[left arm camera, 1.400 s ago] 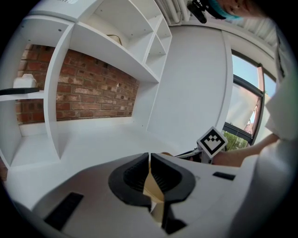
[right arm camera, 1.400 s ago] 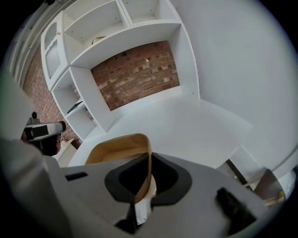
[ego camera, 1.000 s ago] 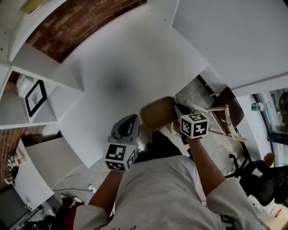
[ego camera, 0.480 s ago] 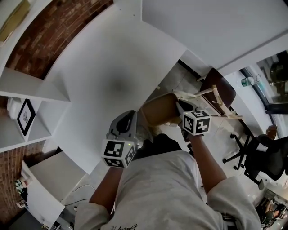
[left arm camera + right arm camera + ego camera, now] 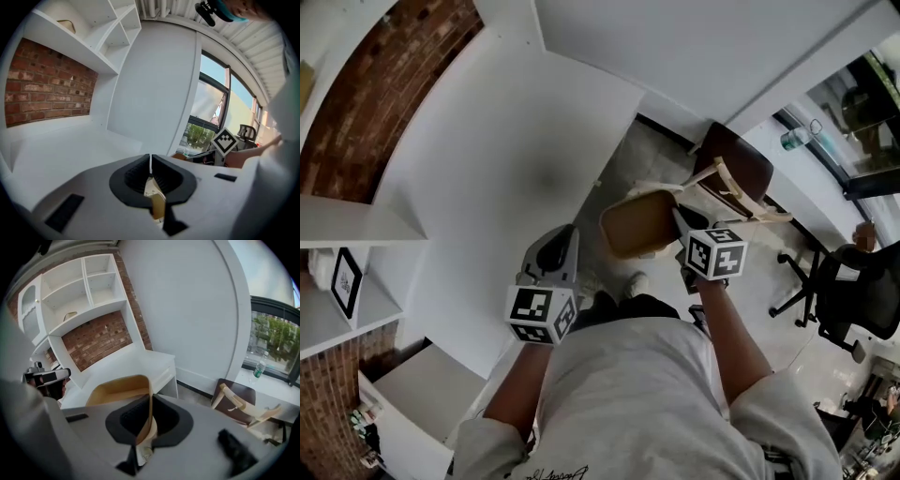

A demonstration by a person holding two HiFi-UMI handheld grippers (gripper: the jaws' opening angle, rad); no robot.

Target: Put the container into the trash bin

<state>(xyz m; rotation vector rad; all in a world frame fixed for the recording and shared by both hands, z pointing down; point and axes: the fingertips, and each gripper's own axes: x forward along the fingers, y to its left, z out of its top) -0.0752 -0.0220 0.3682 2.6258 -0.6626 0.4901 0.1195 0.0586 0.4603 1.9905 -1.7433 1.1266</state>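
A brown paper container (image 5: 639,223) hangs open side up over the floor beside the white desk. My right gripper (image 5: 680,225) is shut on its right rim. In the right gripper view the rim wall runs between the closed jaws of that gripper (image 5: 150,405), with the container (image 5: 117,389) spreading out to the left. My left gripper (image 5: 566,234) is held a little left of the container, apart from it. Its jaws (image 5: 150,161) are shut with nothing between them. No trash bin shows in any view.
A white desk (image 5: 506,159) lies ahead on the left under white shelves and a brick wall (image 5: 384,84). A wooden chair (image 5: 733,183) stands just beyond the container, and a black office chair (image 5: 853,300) is at the right. A water bottle (image 5: 797,139) stands on the window ledge.
The head view has swung round, so the desk slid left and more floor and the wooden chair show. Both grippers keep their places; the right one still holds the container.
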